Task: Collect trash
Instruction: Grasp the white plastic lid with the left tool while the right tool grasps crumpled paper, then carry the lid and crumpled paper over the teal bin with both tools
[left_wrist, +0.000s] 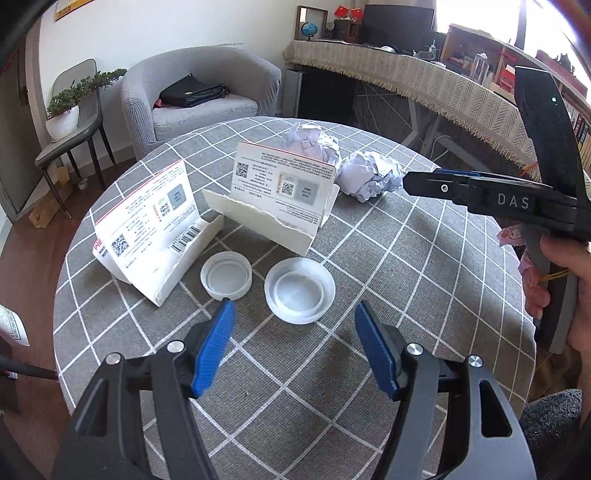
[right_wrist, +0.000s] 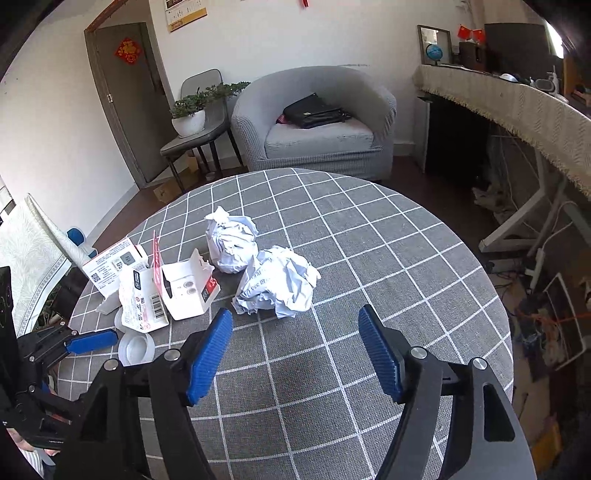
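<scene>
Trash sits all over the round table (left_wrist: 424, 295), which has a grey cloth with white squares. Going from left to right in the left wrist view, first comes a torn white box (left_wrist: 147, 229) standing open with printed labels on it. Next is a small white lid (left_wrist: 226, 275) lying upside down, and just beside it a bigger white lid (left_wrist: 300, 290). Behind those two stands a second torn box (left_wrist: 277, 195). Past that box lie two balls of crumpled paper, one further back (left_wrist: 317, 142) and one nearer the right (left_wrist: 371, 175).

The left gripper (left_wrist: 293, 354) hangs over the table just in front of the two lids. Its blue jaws stand wide apart and hold nothing. The right gripper (right_wrist: 293, 356) is also wide and empty. It points toward the nearer paper ball (right_wrist: 277, 288), with bare cloth still between them.

Nothing looks picked up yet, so this seems to be the reaching step, with each gripper heading for its own piece. No bin shows in either view.

Next, the left gripper probably needs to go down over the bigger lid so the rim sits between the jaws, then squeeze. The right one likely needs to move forward around the paper ball. Paper is soft and should squash easily.
</scene>
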